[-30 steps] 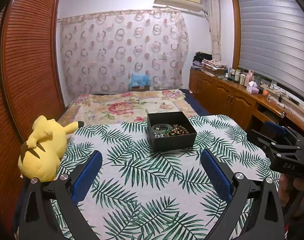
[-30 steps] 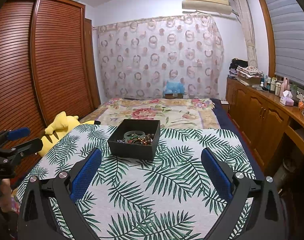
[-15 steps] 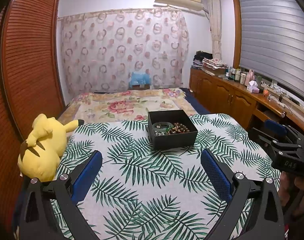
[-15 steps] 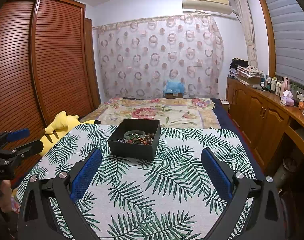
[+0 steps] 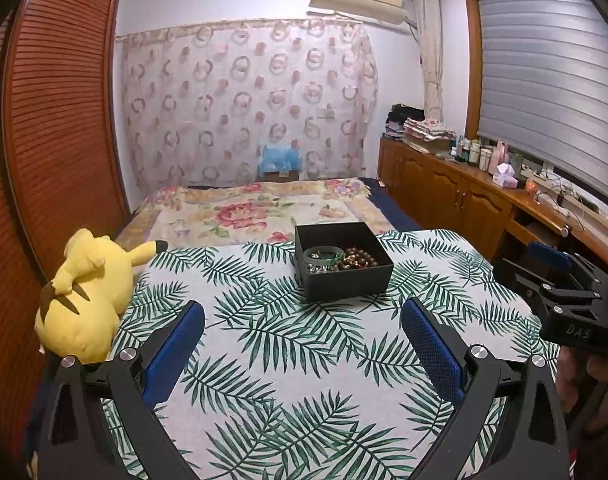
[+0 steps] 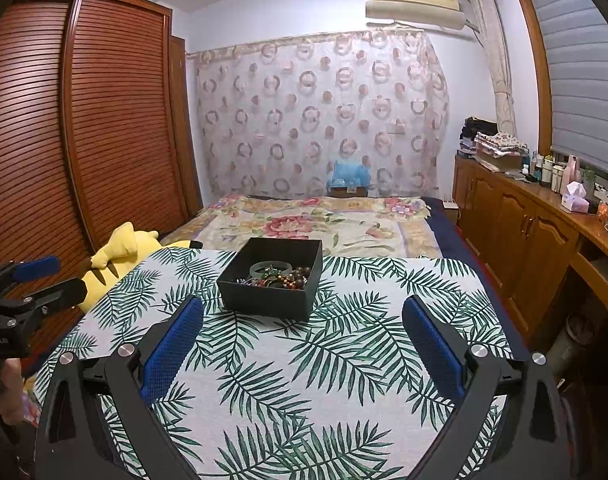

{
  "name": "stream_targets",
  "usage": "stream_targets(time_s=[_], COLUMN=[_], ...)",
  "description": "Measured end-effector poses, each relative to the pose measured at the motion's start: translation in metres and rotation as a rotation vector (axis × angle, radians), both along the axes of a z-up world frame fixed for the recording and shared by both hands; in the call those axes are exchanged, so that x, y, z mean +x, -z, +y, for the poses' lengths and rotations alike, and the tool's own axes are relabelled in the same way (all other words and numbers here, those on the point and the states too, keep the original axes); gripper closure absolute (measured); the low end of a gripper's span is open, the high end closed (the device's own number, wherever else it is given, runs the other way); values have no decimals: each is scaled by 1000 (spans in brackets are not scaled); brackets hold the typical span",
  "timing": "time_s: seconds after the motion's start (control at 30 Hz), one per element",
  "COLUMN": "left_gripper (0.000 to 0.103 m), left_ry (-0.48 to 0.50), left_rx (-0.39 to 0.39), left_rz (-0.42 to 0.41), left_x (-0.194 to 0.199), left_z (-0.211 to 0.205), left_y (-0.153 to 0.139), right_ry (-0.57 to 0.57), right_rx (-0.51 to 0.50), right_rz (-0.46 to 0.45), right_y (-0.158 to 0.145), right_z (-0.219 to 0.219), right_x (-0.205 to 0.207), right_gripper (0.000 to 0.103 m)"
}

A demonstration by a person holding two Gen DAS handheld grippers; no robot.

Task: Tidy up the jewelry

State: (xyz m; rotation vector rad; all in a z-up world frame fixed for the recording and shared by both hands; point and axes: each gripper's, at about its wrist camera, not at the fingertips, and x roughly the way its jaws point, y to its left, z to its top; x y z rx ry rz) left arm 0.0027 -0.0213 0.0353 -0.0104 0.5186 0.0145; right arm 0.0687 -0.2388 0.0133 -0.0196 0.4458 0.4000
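Note:
A black open box (image 5: 350, 280) stands on the palm-leaf cloth of the table (image 5: 288, 360); it also shows in the right wrist view (image 6: 264, 300). Inside lie a green bangle (image 5: 323, 253), brown bead bracelets (image 5: 358, 259) and other small jewelry (image 6: 270, 274). My left gripper (image 5: 302, 316) is open and empty, well short of the box. My right gripper (image 6: 302, 316) is open and empty, also short of the box. The right gripper shows at the right edge of the left wrist view (image 5: 564, 284); the left gripper shows at the left edge of the right wrist view (image 6: 32, 280).
A yellow plush toy (image 5: 84, 292) lies at the table's left edge. A bed with a floral cover (image 5: 256, 212) lies beyond the table. Wooden cabinets (image 5: 456, 196) with bottles run along the right wall; a slatted wardrobe (image 6: 84, 120) stands on the left.
The left wrist view has shifted slightly, so the box sits a little farther right. Both grippers stay open and empty. The box and jewelry have not moved.

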Motion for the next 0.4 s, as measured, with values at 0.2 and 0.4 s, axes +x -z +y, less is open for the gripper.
stream_targets(time_s=[0.2,0.4], left_gripper=[8,8], left_ry=[-4,-4], left_rx=[1,-1], left_rz=[2,2], left_x=[0,1], left_z=[-2,-4], left_y=[1,1], right_ry=[-1,0], right_rx=[0,1], right_rz=[1,1], right_y=[1,1], right_z=[1,1], right_x=[1,1], right_gripper=[3,3])
